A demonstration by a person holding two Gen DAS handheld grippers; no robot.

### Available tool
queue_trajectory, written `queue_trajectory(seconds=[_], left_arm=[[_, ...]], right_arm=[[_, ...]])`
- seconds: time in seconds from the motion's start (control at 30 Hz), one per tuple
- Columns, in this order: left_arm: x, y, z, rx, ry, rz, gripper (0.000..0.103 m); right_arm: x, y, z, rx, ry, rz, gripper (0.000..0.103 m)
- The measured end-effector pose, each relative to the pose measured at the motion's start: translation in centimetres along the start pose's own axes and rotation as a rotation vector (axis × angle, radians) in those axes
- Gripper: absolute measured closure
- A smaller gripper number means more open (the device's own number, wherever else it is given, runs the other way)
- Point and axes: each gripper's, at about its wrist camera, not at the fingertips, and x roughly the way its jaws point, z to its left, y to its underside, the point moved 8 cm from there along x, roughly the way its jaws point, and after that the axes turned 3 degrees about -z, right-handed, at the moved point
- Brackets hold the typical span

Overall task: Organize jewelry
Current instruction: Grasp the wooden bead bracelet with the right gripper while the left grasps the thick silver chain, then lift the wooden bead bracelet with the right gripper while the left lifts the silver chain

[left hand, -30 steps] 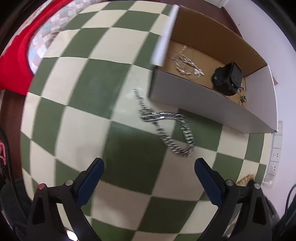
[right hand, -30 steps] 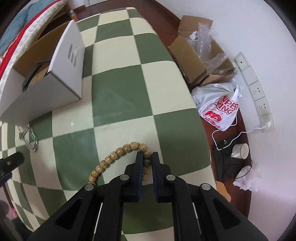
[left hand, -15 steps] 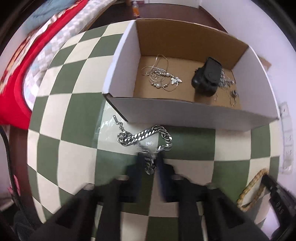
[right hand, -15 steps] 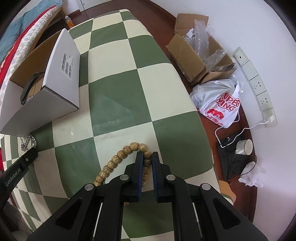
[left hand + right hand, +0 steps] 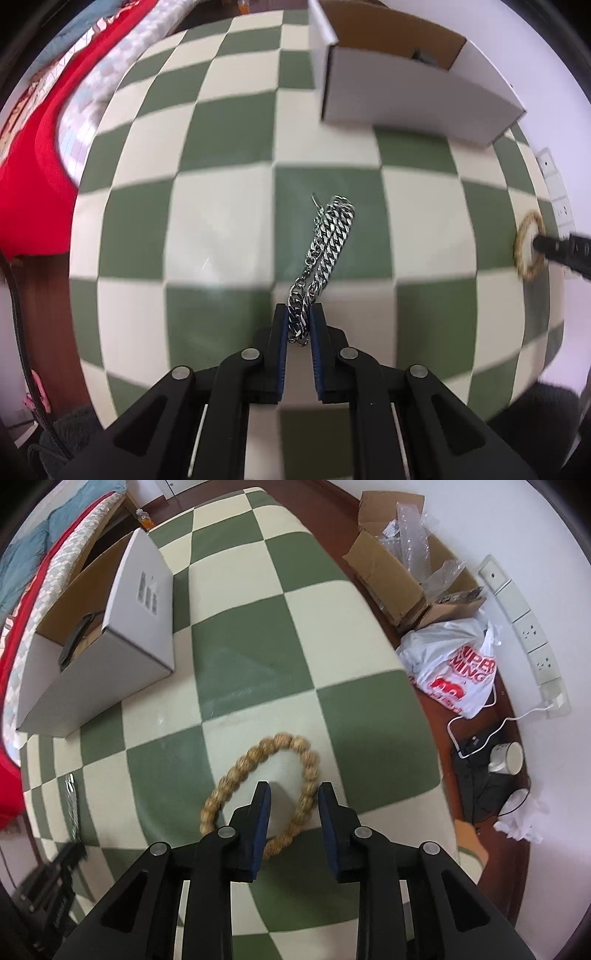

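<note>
Checkered tabletop (image 5: 221, 229), left hand-held gripper (image 5: 298, 325) pointing down, pinching chain (image 5: 325, 243)

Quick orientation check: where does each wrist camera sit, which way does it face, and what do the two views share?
Left wrist: on the left gripper, looking down along its fingers at the checkered cloth; fingers shut on the silver chain.
Right wrist: on the right gripper, looking down; its fingers are opening, straddling one side of the bead bracelet lying on the cloth.
Shared: cloth, white box, bracelet, chain, and each other's gripper at the edge.
</note>
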Motion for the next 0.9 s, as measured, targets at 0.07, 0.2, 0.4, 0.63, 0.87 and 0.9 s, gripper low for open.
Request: queue_trajectory(seconds=[0.07,0.2,0.4,0.63,0.87,0.9], left_arm=[[-0.3,1.0,0.8,0.0,0.01,0.017,0.094],[-0.8,2.4,2.4,-0.057,0.088,0.075,0.092],[-2.8,1.0,2.6,-0.055,0.144,0.023,0.053],[1.0,-2.1,1.0,0.03,-0.016,0.06,0.038],[1.8,-2.1,0.3,0.009,-0.02,0.063,0.038],[1.8,-2.2,0.2,0.012,-0.02,0.057,0.038]], right_arm=[[-0.1,0.5,0.1,-0.001,-0.013,0.002,0.072],[-0.4,1.0,0.2,0.021,-0.044,0.017,0.057],[-2.0,1.0,-0.6,0.107,-0.12,0.001,0.039],[-1.3,1.9,-1.1,0.212,-0.138,0.047,0.037],[-0.2,1.7,1.2,0.096,0.004,-0.007,0.058],[-0.1,1.7,2.0,0.044,0.027,-0.022,0.074]])
